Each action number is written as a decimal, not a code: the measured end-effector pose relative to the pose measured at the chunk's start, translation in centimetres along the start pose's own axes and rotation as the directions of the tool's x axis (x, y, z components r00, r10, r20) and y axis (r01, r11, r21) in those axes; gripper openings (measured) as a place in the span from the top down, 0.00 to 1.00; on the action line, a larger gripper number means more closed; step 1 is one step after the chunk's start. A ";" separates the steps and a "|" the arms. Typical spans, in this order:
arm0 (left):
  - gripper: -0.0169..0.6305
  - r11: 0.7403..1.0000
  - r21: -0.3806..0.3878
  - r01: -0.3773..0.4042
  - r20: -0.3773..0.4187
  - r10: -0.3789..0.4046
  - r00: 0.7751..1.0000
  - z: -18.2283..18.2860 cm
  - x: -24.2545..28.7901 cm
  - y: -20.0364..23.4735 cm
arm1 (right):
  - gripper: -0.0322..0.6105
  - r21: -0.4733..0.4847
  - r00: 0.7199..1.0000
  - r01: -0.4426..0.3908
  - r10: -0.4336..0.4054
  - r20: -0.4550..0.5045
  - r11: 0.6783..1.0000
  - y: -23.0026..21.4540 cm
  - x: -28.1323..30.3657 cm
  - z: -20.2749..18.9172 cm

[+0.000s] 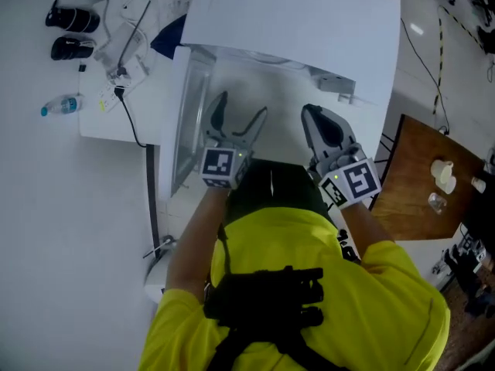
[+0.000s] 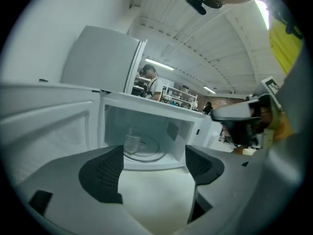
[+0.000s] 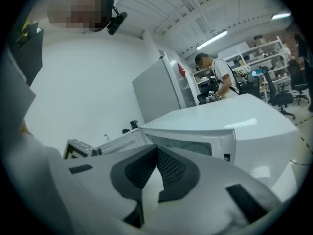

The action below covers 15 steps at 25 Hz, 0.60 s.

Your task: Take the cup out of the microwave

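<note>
The white microwave (image 1: 294, 22) stands with its door (image 1: 189, 122) swung out to the left. Inside, a clear glass cup (image 2: 132, 143) sits on the left part of the glass turntable (image 2: 146, 150). In the head view the microwave's top hides the cup. My left gripper (image 2: 154, 168) is in front of the cavity, short of the cup, open and empty. It shows with spread jaws in the head view (image 1: 242, 107). My right gripper (image 1: 312, 114) is beside it on the right, by the microwave's front. It is shut on nothing, with its fingertips (image 3: 155, 155) meeting.
Left of the microwave, a white surface holds a water bottle (image 1: 62, 105), two black cylinders (image 1: 73, 18) and cables (image 1: 128, 107). A brown wooden table (image 1: 418, 199) with small white items (image 1: 443, 175) stands to the right. A person (image 3: 217, 75) works at shelves in the background.
</note>
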<state>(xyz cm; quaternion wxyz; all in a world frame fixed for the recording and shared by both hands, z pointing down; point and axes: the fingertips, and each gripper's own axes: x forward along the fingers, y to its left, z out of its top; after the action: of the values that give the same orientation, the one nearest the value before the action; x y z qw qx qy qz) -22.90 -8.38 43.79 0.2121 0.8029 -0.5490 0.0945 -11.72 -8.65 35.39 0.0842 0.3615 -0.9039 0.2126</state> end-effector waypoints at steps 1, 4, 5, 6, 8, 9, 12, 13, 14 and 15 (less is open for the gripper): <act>0.37 1.000 0.020 -0.005 0.009 0.005 1.000 -0.2 2.1 0.7 | 0.94 0.006 1.000 -0.003 0.003 -0.005 1.000 -0.6 0.4 -0.8; 0.37 0.996 0.087 -0.004 0.070 -0.002 0.998 0.9 7.8 2.9 | 0.94 0.024 1.000 -0.021 0.022 -0.017 0.999 -2.1 1.6 -3.2; 0.37 0.996 0.094 -0.004 0.091 -0.005 0.996 1.4 9.4 3.8 | 0.94 0.028 0.999 -0.029 0.030 -0.023 0.999 -2.5 1.9 -4.1; 0.37 0.995 0.098 -0.006 0.102 -0.004 0.995 1.6 10.8 4.6 | 0.94 0.032 0.999 -0.037 0.038 -0.029 0.999 -2.9 2.1 -4.9; 0.37 0.993 0.111 -0.026 0.107 0.014 0.994 1.4 12.9 6.1 | 0.94 0.044 0.997 -0.054 0.056 -0.047 0.998 -3.3 2.4 -6.7; 0.37 0.993 0.111 -0.037 0.110 0.025 0.994 1.2 13.7 6.7 | 0.94 0.052 0.996 -0.062 0.065 -0.060 0.997 -3.4 2.5 -7.5; 0.36 0.996 0.084 -0.030 0.116 0.020 0.993 0.5 15.3 7.6 | 0.94 0.072 0.993 -0.078 0.084 -0.087 0.994 -3.6 2.5 -9.4; 0.36 0.997 0.079 -0.014 0.113 0.005 0.994 0.5 15.7 7.3 | 0.94 0.077 0.992 -0.078 0.085 -0.091 0.994 -3.8 2.5 -9.7; 0.36 0.997 0.073 0.000 0.110 -0.008 0.994 0.5 15.9 6.9 | 0.94 0.081 0.992 -0.077 0.085 -0.093 0.994 -4.0 2.6 -9.9; 0.35 0.998 0.067 0.004 0.108 -0.011 0.994 0.5 15.9 6.4 | 0.94 0.084 0.992 -0.076 0.084 -0.093 0.994 -4.2 2.6 -10.0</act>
<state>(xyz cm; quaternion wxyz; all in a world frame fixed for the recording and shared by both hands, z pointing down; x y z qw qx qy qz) -22.83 -23.95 51.01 0.1556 0.8155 -0.5533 0.0684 -10.74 -8.59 46.52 0.1045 0.3174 -0.9032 0.2692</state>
